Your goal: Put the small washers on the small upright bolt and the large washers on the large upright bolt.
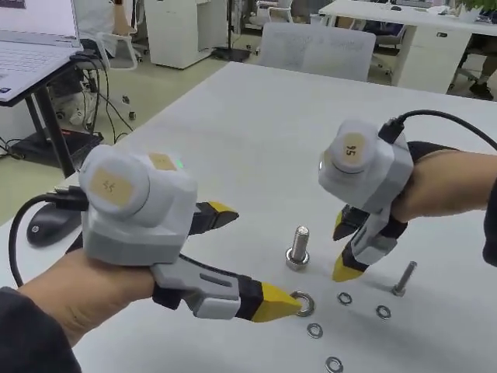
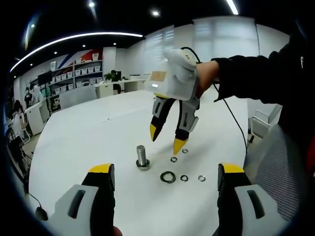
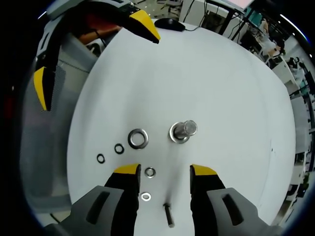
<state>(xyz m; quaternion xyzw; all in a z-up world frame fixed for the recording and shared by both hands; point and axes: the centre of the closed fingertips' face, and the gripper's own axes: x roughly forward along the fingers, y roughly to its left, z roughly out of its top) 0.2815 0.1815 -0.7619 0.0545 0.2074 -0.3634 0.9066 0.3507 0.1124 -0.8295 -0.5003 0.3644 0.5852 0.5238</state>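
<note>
Seeing the large bolt (image 1: 298,247) standing upright on the table (image 1: 256,132), right of middle. Seeing the small bolt (image 1: 404,278) to its right and a little nearer, well apart from it; unable to tell upright from leaning.

Seeing the large washer (image 1: 303,303) lying flat on the near side of the large bolt, apart from it. Counting four small washers (image 1: 344,298), all lying flat and apart from one another: one between the bolts, one by the small bolt's foot, two nearer than the large washer.

Holding the left gripper (image 1: 252,256) low at the left, jaws spread wide with nothing between them. Seeing its near tip right beside the large washer in the head view; unable to tell touching from apart.

Holding the right gripper (image 1: 342,249) tips-down just right of the large bolt, between the two bolts, jaws parted and gripping nothing. Looking down, in the right gripper view, on one small washer lying in the gap between the tips.

Finding wide bare table far of the bolts, reaching to the far edge by a grey chair (image 1: 314,50). Finding the left edge close by the left gripper, with a mouse (image 1: 45,224) lying on the table beside it. Seeing a laptop (image 1: 31,39) on a separate desk at far left.

Making out two digits on the right gripper's round cap, looking like 95, not surely readable.
</note>
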